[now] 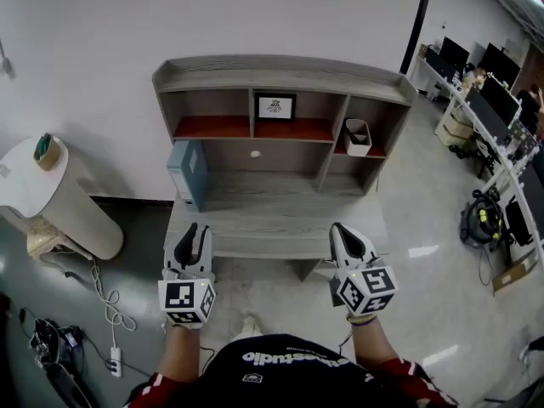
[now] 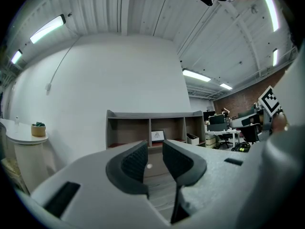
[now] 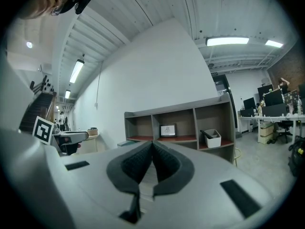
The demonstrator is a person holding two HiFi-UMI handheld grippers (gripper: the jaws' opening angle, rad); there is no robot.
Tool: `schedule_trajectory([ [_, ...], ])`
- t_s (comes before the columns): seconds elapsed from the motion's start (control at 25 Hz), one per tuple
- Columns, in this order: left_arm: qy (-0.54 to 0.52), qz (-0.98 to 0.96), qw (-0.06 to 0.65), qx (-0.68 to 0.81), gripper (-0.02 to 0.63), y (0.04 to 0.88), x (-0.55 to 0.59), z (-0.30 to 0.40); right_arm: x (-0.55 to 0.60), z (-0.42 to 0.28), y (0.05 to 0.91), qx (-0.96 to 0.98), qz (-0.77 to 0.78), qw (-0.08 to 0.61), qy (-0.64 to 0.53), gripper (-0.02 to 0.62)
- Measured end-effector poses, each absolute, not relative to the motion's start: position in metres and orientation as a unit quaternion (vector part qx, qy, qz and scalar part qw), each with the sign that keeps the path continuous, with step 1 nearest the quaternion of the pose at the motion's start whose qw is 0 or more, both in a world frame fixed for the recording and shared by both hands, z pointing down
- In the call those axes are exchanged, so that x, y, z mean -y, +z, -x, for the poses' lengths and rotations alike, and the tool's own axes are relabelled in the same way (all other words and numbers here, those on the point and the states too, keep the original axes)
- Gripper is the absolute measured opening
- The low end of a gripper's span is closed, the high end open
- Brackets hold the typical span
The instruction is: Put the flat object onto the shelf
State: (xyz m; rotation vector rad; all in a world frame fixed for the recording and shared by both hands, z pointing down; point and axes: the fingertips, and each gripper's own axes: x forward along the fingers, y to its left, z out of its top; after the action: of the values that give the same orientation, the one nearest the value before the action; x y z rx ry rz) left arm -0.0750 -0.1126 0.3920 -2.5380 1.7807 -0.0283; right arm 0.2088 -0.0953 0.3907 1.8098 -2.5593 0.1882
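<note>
A flat blue-grey box [image 1: 189,173] stands upright at the left end of the grey desk [image 1: 272,219], beside the shelf unit [image 1: 280,75] with its red-floored compartments. My left gripper [image 1: 194,233] hovers at the desk's front edge, left of centre; its jaws [image 2: 153,147] stand a little apart with nothing between them. My right gripper [image 1: 344,233] is at the front edge on the right, its jaws [image 3: 152,145] shut with the tips touching and nothing in them. Both point toward the shelf unit [image 2: 152,114], well short of the box.
A small framed picture [image 1: 274,106] sits in the middle compartment and a white bin [image 1: 358,137] in the right one. A round white table [image 1: 34,185] with a small pot [image 1: 46,151] stands at left. Cables [image 1: 106,304] lie on the floor. Office desks with monitors [image 1: 493,100] line the right.
</note>
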Motion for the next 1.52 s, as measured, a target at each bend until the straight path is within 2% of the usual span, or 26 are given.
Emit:
schedule_trajectory([
  [0.24,-0.011,0.817,0.033,-0.576,0.054,0.389,0.109,0.075,0.096,-0.206,0.391,0.818,-0.572,0.000,0.062,0.002],
  [0.72,-0.014,0.809,0.046,-0.586,0.008,0.385,0.111,0.072,0.099,-0.210,0.390,0.819,-0.571,-0.004,0.054,0.002],
  [1.32,-0.008,0.806,0.047,-0.589,0.006,0.385,0.112,0.063,0.101,-0.221,0.394,0.820,-0.571,0.006,0.041,0.000],
  [1.52,-0.021,0.804,0.067,-0.590,0.006,0.382,0.109,0.060,0.102,-0.221,0.393,0.823,-0.567,0.004,0.042,0.000],
])
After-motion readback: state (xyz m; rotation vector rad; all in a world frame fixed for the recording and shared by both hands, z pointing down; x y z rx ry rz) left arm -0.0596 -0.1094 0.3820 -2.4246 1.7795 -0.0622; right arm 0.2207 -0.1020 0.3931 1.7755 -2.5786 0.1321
